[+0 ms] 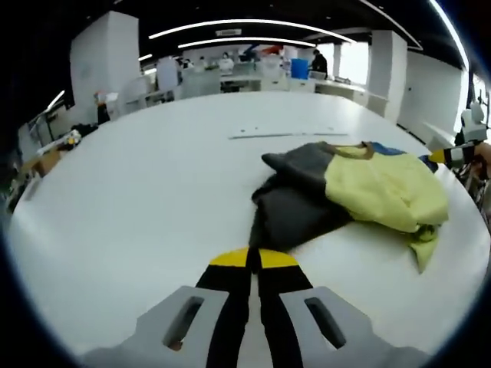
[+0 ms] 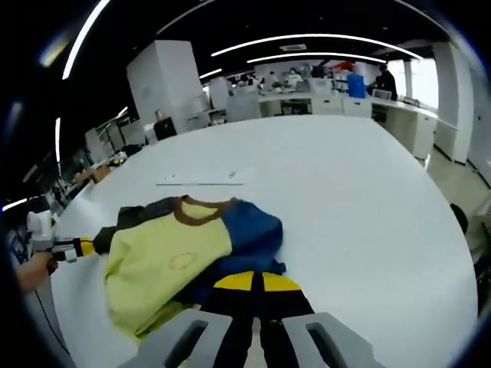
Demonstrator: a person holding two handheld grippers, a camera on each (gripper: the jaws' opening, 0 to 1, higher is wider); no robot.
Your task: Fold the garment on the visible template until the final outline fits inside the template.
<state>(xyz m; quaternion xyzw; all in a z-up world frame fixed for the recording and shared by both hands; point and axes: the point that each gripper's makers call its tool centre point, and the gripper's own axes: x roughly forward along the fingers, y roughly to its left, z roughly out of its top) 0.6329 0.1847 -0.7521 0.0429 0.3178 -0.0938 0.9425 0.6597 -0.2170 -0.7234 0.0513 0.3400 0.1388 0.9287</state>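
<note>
One garment (image 1: 360, 192), yellow, blue and dark grey, lies crumpled on the white table (image 1: 138, 192). The left gripper (image 1: 254, 258) is pinched closed on the garment's dark grey edge, with the bundle ahead and to its right. The right gripper (image 2: 253, 281) is clamped on the blue edge, with the bundle ahead and to its left.

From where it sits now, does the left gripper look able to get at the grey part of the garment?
Probably yes. The left gripper, jaws together, points at the garment's grey part just ahead of its tips, with bare white table around and nothing between them.
</note>
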